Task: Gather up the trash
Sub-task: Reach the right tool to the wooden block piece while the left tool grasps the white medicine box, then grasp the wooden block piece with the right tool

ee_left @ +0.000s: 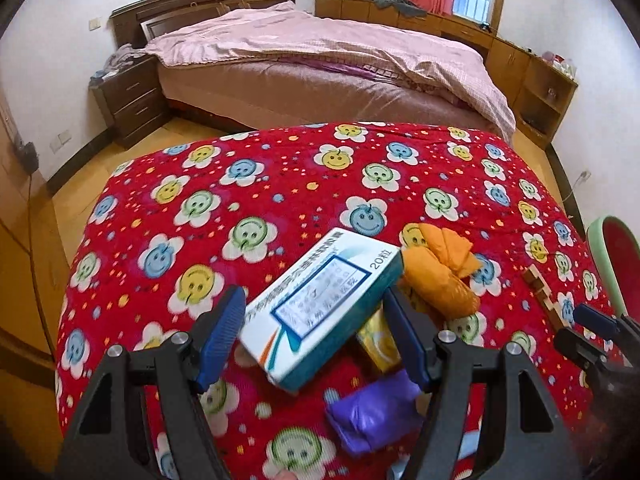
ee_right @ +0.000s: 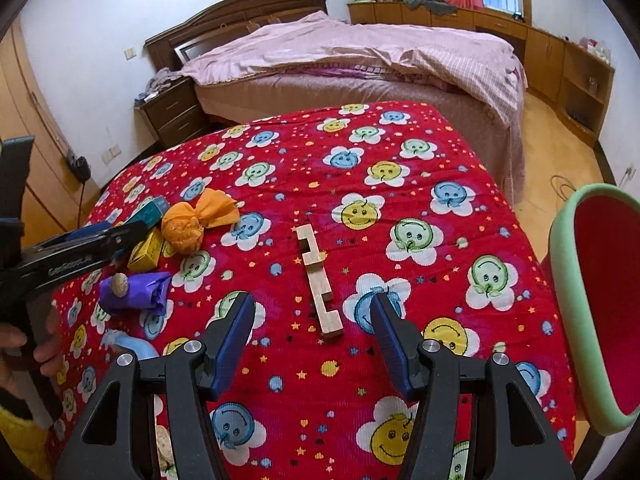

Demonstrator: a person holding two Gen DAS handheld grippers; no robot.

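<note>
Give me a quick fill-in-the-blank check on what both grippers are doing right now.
1. The left gripper has the ____ and teal medicine box between its fingers.
2. The right gripper is open over the ____ notched piece.
3. The wad beside the yellow box is ____.

Missing: white; wooden; orange

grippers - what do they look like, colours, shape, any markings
Both the left gripper and the right gripper have black angular frames with triangular cut-outs, silver round bolts and blue ribbed finger pads. White lettering runs along one black arm of the left gripper; it is blurred.
</note>
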